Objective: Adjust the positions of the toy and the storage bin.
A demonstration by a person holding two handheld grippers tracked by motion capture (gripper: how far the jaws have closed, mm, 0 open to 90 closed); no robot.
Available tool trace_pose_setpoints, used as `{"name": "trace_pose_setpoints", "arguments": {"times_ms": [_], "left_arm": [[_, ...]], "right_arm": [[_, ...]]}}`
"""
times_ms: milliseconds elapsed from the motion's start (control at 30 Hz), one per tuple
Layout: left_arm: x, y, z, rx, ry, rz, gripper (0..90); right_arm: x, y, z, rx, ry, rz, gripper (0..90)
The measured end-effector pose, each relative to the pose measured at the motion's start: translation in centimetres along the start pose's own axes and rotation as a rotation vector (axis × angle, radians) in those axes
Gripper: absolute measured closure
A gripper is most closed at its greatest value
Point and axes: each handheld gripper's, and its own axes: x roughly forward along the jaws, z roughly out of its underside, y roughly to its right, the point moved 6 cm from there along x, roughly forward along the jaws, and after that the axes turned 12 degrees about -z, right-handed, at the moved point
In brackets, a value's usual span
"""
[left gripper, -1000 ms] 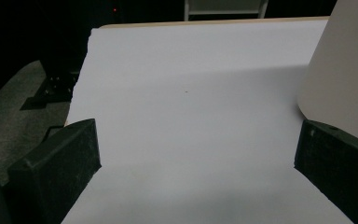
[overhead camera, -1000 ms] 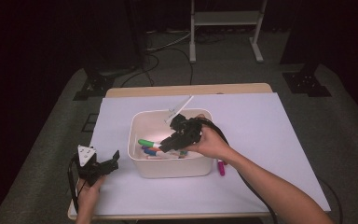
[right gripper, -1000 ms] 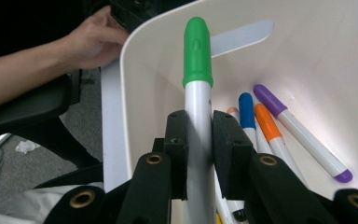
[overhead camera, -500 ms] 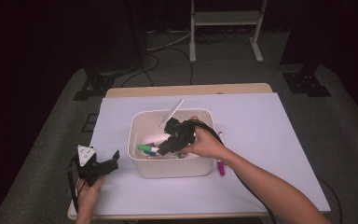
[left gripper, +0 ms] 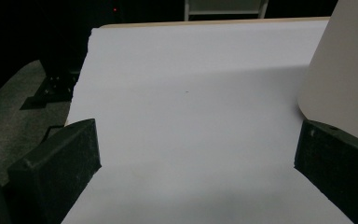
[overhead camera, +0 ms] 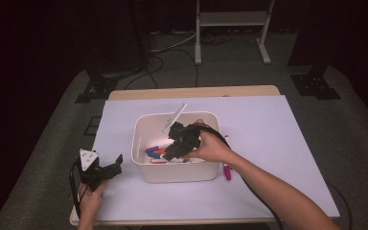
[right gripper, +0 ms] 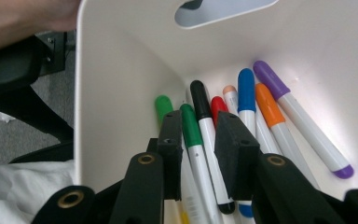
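at the near left of the desk [overhead camera: 278, 124], the left claw [overhead camera: 112, 167] is held low over the white sheet with its jaws spread wide and nothing between them; in the left gripper view only bare sheet lies between the jaws, and the bin's outer wall rises just beside the right jaw. it seems to be parked there, close to the bin [overhead camera: 141, 139], so it is out of the way yet ready to steady it.

further in, the right claw [right gripper: 198, 140] is lowered into the white bin, pointed down at the markers heaped on its floor. its jaws have just been opening and now stand slightly apart, with the green-capped marker [right gripper: 191, 126] and the black-capped marker [right gripper: 200, 100] lying in the gap; the pads do not appear to press on either, so a pen has probably been let go there.

beyond those, red, blue, orange and purple-capped markers lie side by side against the far wall. outside the bin, a pink marker [overhead camera: 227, 171] is left on the sheet just beside its right wall, likely next for collection.
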Motion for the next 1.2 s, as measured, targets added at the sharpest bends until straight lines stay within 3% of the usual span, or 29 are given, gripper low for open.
{"name": "trace_pose_setpoints", "arguments": {"times_ms": [333, 767, 1000, 1200], "left_arm": [[0.0, 0.0, 0.0, 0.009, 0.001, -0.002, 0.0], [0.0, 0.0, 0.0, 0.013, 0.000, -0.005, 0.0], [0.0, 0.0, 0.0, 0.013, -0.001, -0.006, 0.0], [0.0, 0.0, 0.0, 0.013, 0.000, -0.008, 0.0]], "right_arm": [[-5.2, -0.8, 1.2, 0.023, 0.105, 0.045, 65.9], [-12.9, -0.9, 6.9, 0.111, 0.231, 0.158, 60.6], [-15.1, -0.5, 10.7, 0.170, 0.270, 0.192, 59.1], [-14.9, 0.7, 13.6, 0.225, 0.275, 0.213, 56.9]]}}
